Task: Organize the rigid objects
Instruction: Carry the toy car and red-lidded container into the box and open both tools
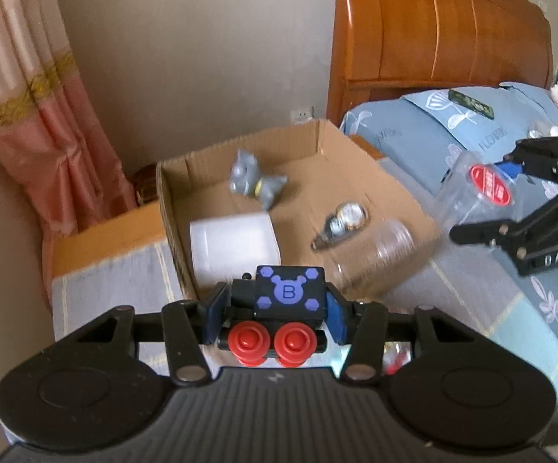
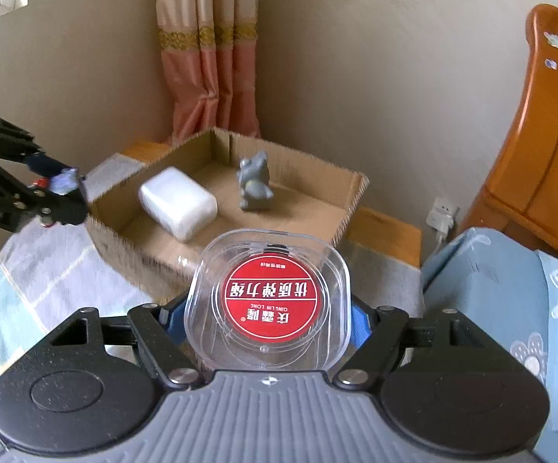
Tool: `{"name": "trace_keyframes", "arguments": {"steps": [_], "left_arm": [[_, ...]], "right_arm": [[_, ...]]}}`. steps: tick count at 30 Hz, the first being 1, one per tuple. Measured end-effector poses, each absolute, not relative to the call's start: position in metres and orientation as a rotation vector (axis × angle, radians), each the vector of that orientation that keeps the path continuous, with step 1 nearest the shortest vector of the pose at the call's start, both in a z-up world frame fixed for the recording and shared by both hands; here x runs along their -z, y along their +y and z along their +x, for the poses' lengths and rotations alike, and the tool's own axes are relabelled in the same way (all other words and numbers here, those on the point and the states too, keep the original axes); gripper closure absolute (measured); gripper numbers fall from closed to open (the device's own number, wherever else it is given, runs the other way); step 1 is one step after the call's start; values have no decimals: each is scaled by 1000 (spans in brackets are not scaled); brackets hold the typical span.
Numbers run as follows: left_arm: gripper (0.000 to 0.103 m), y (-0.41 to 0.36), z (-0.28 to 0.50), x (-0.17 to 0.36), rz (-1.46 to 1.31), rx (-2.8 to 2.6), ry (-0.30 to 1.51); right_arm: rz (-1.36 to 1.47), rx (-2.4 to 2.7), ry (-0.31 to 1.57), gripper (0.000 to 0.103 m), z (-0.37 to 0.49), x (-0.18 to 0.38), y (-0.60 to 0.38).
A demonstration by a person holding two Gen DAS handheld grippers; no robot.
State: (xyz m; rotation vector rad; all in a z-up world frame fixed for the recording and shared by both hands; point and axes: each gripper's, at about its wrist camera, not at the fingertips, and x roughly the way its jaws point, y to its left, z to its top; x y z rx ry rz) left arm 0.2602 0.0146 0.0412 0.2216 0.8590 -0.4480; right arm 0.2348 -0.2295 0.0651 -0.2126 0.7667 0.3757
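Left wrist view: left gripper (image 1: 279, 320) clenched on a black block toy (image 1: 288, 295) with red wheels, held above the bedding short of the cardboard box (image 1: 394, 189). Box holds a white block (image 1: 234, 245), grey figurine (image 1: 254, 181), clear jar (image 1: 375, 254).

Right wrist view: right gripper (image 2: 267, 312) grasps a clear plastic case (image 2: 269, 301), red label up, short of the box's near wall. Judgement: clear that wall, lower onto bare cardboard, release one side at a time.

Right gripper (image 2: 269, 318) clamped on clear box (image 2: 269, 301) with red label; beyond, cardboard box (image 2: 352, 200) holding white block (image 2: 177, 202) and grey figurine (image 2: 254, 187).
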Motion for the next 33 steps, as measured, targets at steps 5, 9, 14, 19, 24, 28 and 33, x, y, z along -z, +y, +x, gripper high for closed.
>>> {"name": "trace_keyframes", "arguments": {"steps": [5, 9, 14, 19, 24, 28, 33], "left_arm": [[53, 3, 293, -42, 223, 440, 859], [53, -5, 316, -41, 235, 433, 865], [53, -12, 341, -39, 245, 428, 865], [53, -16, 366, -29, 234, 401, 884], [53, -19, 384, -17, 219, 367, 905], [53, -19, 394, -15, 191, 342, 910], [43, -21, 406, -9, 179, 302, 895]], "right_arm": [[-212, -389, 760, 23, 262, -68, -223], [-193, -402, 769, 23, 286, -69, -219], [-192, -411, 805, 23, 317, -63, -208], [-151, -385, 820, 23, 346, -54, -197], [-97, -360, 825, 7, 355, -45, -194], [-86, -357, 828, 0, 345, -44, -194], [-79, -350, 821, 0, 326, -48, -197]]}}
